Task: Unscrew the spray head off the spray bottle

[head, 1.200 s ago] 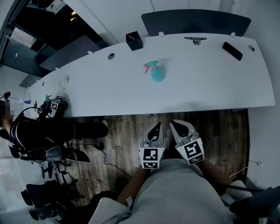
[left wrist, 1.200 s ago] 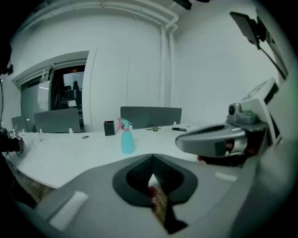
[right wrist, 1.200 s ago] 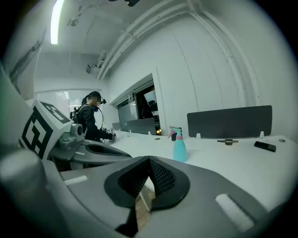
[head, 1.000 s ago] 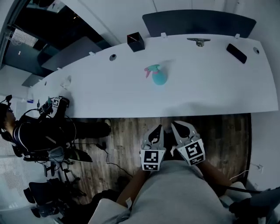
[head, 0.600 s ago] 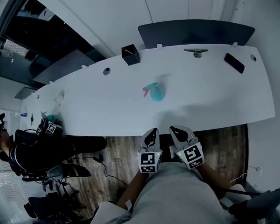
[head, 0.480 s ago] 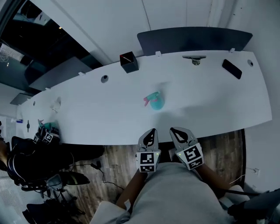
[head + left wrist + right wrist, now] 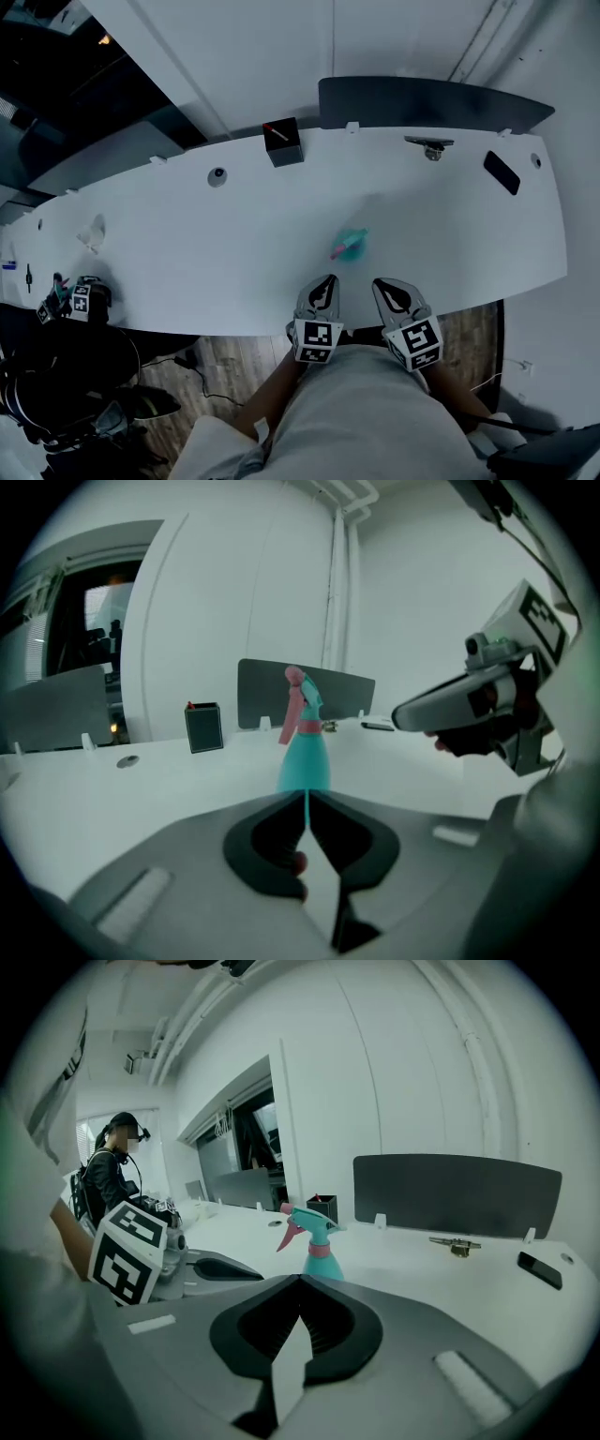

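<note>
Left claw and right claw were both clenched, empty. Spray bottle looked light, slick plastic; I'd grab its belly and the spray head.

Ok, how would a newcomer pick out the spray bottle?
On the long white table, near its front edge, stands the spray bottle. Unlike the black box and phone further back, it is teal with a pink trigger.

A long white desk spans the scene. A dark grey divider panel stands at its far edge, before a white wall. Wood-plank floor lies near. Dark glazing occupies the far left.
</note>
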Motion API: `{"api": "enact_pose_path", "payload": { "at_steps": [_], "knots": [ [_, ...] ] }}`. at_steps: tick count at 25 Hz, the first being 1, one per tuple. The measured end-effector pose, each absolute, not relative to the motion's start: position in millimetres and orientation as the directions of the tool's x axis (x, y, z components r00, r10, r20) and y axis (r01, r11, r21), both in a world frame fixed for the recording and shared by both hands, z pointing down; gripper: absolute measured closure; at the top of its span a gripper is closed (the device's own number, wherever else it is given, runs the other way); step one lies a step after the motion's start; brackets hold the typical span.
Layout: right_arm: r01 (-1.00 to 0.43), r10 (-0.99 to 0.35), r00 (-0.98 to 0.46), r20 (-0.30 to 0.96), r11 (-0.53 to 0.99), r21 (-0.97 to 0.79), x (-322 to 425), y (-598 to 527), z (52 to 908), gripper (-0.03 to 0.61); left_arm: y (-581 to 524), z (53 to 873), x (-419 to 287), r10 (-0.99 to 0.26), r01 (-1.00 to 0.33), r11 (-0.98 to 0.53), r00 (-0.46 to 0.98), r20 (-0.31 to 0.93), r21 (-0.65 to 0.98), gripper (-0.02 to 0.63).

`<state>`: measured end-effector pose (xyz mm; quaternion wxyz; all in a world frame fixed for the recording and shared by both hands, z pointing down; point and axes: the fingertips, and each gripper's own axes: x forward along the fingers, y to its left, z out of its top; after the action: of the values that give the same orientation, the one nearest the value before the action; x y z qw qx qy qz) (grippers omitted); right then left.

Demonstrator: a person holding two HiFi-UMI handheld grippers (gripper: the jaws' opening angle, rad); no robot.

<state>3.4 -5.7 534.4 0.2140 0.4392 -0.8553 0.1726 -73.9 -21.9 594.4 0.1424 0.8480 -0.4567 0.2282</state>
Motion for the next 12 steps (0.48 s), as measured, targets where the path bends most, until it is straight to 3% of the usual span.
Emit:
{"api": "enact_pose_path", "payload": {
  "at_steps": [1, 3, 7, 12],
  "knots": [
    [-0.828, -0.676, -0.516, 0.526, 0.551, -0.104, 4, -8, 535, 0.578, -26, 602, -72, -0.687, -0.824, -0.566, 0.496, 0.531, 0.038, 0.562],
    [-0.825, -0.668, -0.518, 0.534, 0.556, -0.105, 7, -9, 534, 0.578, -30, 619, -65, -0.642, -0.792, -0.610, 0.520, 0.564, 0.036, 0.262],
    [-0.809, -0.652, -0.521, 0.552, 0.584, -0.074, 15, -17, 534, 0.578, -49, 644, -51, -0.615, -0.731, -0.679, 0.522, 0.590, -0.061, 0.195],
    [-0.804, -0.646, -0.514, 0.565, 0.592, -0.055, 30, -29, 531, 0.578, -77, 653, -33, -0.630, -0.708, -0.696, 0.518, 0.579, -0.124, 0.169]
  ]
}}
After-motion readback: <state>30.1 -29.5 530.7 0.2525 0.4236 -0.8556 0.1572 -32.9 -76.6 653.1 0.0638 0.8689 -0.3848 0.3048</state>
